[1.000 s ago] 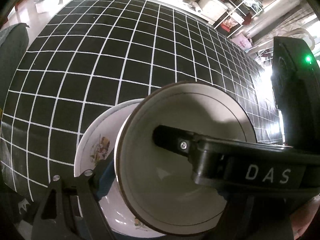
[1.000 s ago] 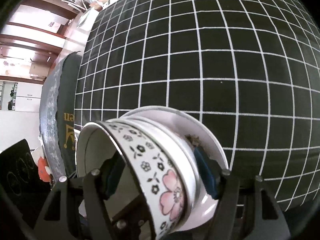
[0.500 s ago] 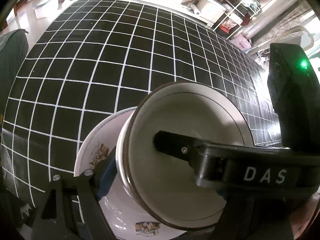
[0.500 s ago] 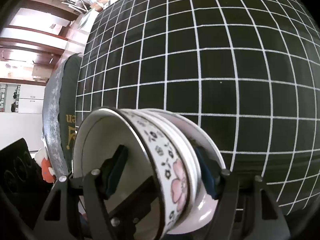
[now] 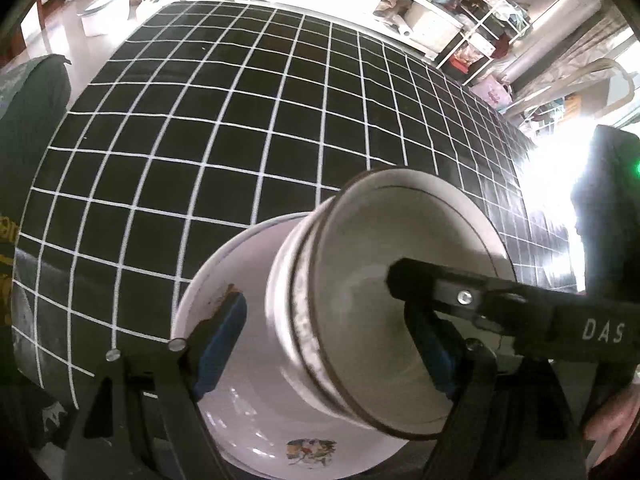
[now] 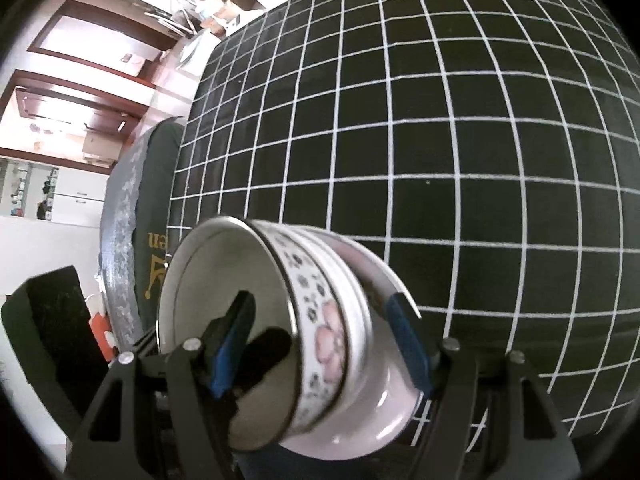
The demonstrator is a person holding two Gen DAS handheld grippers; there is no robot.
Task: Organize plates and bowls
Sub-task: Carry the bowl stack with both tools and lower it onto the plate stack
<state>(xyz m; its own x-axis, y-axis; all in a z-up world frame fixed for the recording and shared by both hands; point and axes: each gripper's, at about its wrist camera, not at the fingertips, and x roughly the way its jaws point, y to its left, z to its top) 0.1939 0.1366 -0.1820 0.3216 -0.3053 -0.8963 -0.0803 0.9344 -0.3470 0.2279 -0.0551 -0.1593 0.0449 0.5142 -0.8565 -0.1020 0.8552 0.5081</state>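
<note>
Two wrist cameras look steeply down at a black surface (image 5: 248, 120) ruled with a white grid.

In the left wrist view, the left claw (image 5: 332, 340) reaches around a nested pair of dishes. A small white bowl (image 5: 360, 280) with a dark rim lies tipped on its side inside a larger white bowl (image 5: 240, 420) (a small picture is printed on its inner wall near the bottom). The left blue pad (image 5: 218, 344) sits inside the larger bowl, against its inner wall; the right pad (image 5: 434, 356) is inside the small bowl. Whether the pads press on either dish cannot be told, though the fingers stand wide apart. A black finger of the right claw (image 5: 460, 292), marked DAS, reaches into the small bowl's mouth.

In the right wrist view, the right claw (image 6: 320, 340) straddles the small bowl (image 6: 320, 320), whose outer wall shows a band of dark flowers and a pink blossom. Its left pad (image 6: 232, 344) is inside the bowl's mouth, and its right pad (image 6: 408, 340) lies outside, over the larger bowl (image 6: 380, 412). The fingers are wide apart; a firm grip cannot be confirmed. Both dishes sit near the close edge of the surface, beside a dark green cushion (image 6: 152, 200).
</note>
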